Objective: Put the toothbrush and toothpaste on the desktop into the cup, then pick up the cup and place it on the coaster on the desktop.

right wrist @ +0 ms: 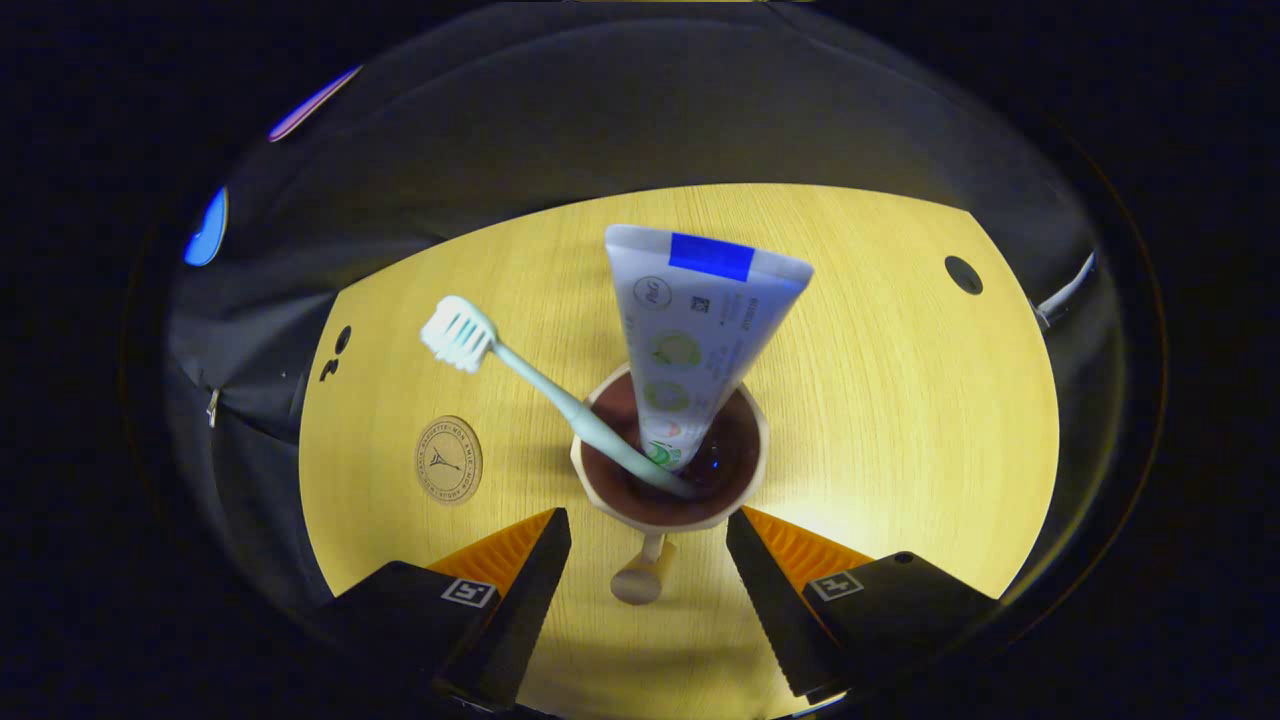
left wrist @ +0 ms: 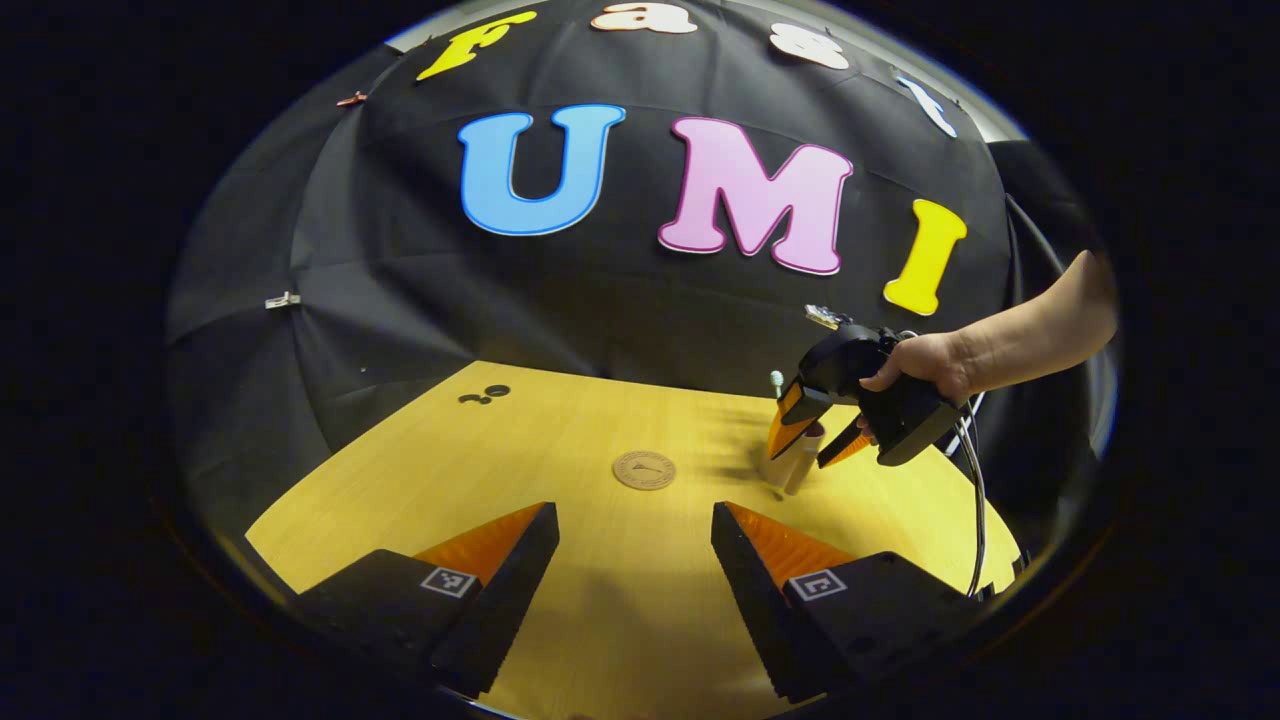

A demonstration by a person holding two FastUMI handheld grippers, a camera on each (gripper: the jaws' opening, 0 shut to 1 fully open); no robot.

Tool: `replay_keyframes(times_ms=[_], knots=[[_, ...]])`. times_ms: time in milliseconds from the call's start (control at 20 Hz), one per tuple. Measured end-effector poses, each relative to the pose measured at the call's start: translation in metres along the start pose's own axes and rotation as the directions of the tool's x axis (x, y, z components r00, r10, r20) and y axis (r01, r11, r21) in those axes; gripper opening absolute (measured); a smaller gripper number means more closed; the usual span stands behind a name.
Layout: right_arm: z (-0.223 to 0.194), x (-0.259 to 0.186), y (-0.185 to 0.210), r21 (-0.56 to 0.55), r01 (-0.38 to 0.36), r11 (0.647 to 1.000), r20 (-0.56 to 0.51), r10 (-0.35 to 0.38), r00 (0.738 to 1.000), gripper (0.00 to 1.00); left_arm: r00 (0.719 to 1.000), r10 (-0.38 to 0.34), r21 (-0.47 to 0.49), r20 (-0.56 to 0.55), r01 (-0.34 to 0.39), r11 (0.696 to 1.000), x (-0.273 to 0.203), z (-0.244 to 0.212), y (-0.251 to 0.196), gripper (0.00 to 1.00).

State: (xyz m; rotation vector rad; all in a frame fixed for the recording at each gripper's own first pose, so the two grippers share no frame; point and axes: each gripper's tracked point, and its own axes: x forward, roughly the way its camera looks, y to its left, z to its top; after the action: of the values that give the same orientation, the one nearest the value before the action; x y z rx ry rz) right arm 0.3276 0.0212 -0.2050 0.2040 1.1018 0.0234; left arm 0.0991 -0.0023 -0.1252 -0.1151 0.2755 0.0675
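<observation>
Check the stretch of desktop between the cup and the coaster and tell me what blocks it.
Nothing visible blocks it. In the right gripper view, bare desktop lies between the cup, holding the toothbrush and toothpaste, and the coaster. The right gripper is open around the cup's handle side.

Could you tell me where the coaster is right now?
In the right gripper view, the coaster lies flat on the desktop, left of the cup, apart from it.

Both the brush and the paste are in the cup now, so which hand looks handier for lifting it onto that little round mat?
Probably the right gripper: its open fingers flank the cup, handle between them. The left gripper hangs back, nearer the coaster.
</observation>
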Motion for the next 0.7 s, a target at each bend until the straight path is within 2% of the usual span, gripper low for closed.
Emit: replay_keyframes(times_ms=[150,200,250,400,450,500,600,650,700], knots=[[-0.002,0.015,-0.008,0.025,0.038,0.999,-0.032,-0.037,0.999,0.95,0.999,0.039,-0.016,-0.019,-0.039,0.999,-0.009,-0.007,0.014,1.00],[-0.002,0.019,-0.011,0.023,0.054,0.998,-0.037,-0.054,0.998,0.94,0.999,0.047,-0.024,-0.023,-0.047,0.999,-0.011,-0.010,0.018,0.97],[-0.003,0.022,-0.014,0.022,0.064,0.998,-0.039,-0.063,0.997,0.87,0.998,0.052,-0.033,-0.027,-0.053,0.998,-0.013,-0.012,0.020,0.97],[0.000,0.032,-0.021,0.025,0.087,0.996,-0.032,-0.086,0.996,0.83,0.997,0.056,-0.054,-0.044,-0.059,0.997,-0.016,-0.018,0.021,0.98],[0.000,0.034,-0.021,0.028,0.084,0.996,-0.037,-0.083,0.996,0.78,0.997,0.056,-0.056,-0.049,-0.058,0.997,-0.017,-0.019,0.020,0.98],[0.000,0.036,-0.021,0.030,0.083,0.996,-0.039,-0.082,0.996,0.78,0.997,0.054,-0.056,-0.052,-0.057,0.997,-0.018,-0.020,0.020,0.98],[-0.002,0.039,-0.020,0.017,0.085,0.996,-0.047,-0.084,0.995,0.71,0.997,0.047,-0.051,-0.053,-0.050,0.997,-0.020,-0.020,0.016,0.98],[-0.007,0.043,-0.018,0.013,0.084,0.996,-0.062,-0.083,0.995,0.61,0.998,0.043,-0.046,-0.055,-0.045,0.998,-0.020,-0.020,0.014,0.98],[-0.004,0.036,-0.018,0.006,0.084,0.996,-0.045,-0.084,0.995,0.45,0.998,0.040,-0.041,-0.058,-0.042,0.998,-0.020,-0.021,0.014,0.97]])
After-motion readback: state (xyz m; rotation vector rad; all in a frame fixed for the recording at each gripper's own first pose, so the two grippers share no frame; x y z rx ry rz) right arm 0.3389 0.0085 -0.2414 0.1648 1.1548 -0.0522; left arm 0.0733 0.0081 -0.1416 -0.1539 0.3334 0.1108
